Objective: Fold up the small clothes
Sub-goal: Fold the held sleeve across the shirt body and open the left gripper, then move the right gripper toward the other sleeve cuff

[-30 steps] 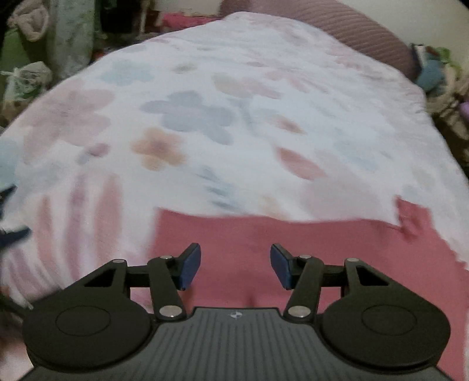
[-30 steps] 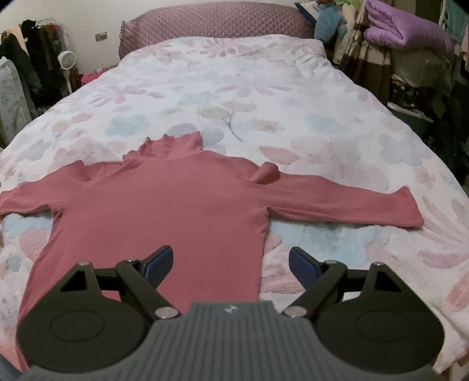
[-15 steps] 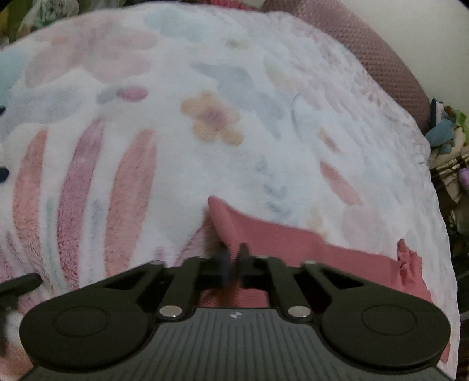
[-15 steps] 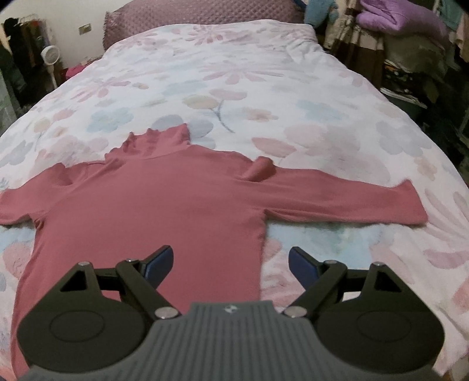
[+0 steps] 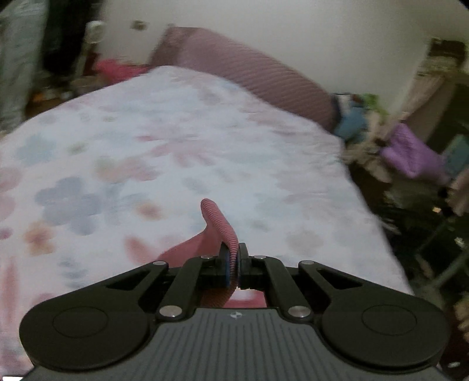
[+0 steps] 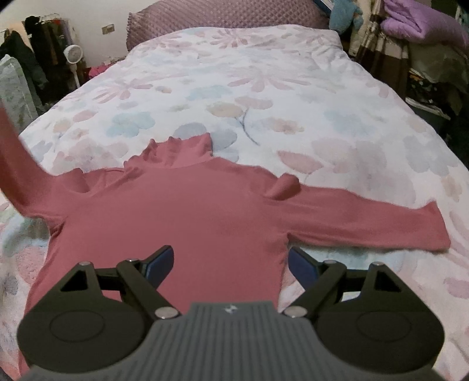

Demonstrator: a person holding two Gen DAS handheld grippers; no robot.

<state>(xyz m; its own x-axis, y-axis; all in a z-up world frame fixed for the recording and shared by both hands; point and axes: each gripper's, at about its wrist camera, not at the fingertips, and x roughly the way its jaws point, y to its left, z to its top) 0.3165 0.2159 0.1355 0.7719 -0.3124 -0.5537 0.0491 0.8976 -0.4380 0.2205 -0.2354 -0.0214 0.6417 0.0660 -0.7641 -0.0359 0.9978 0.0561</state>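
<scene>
A pink long-sleeved turtleneck top (image 6: 205, 217) lies face up on the flowered bedspread (image 6: 263, 88), its collar pointing toward the headboard. Its right sleeve (image 6: 381, 222) stretches flat to the side. Its left sleeve (image 6: 14, 164) rises off the bed at the picture's left edge. My left gripper (image 5: 233, 265) is shut on that sleeve's ribbed cuff (image 5: 217, 218), which arches up above the bed. My right gripper (image 6: 231, 265) hovers open over the lower body of the top, with nothing between its fingers.
A mauve quilted headboard (image 6: 222, 17) closes the far end of the bed. Piled blankets and clutter (image 6: 422, 35) crowd the right side. A small white fan (image 6: 73, 55) and hanging clothes stand at the left, past the bed's edge.
My left gripper closed on the left sleeve's cuff, then lifted it well above the bed. In the right wrist view that sleeve went from lying flat to rising at the left edge.
</scene>
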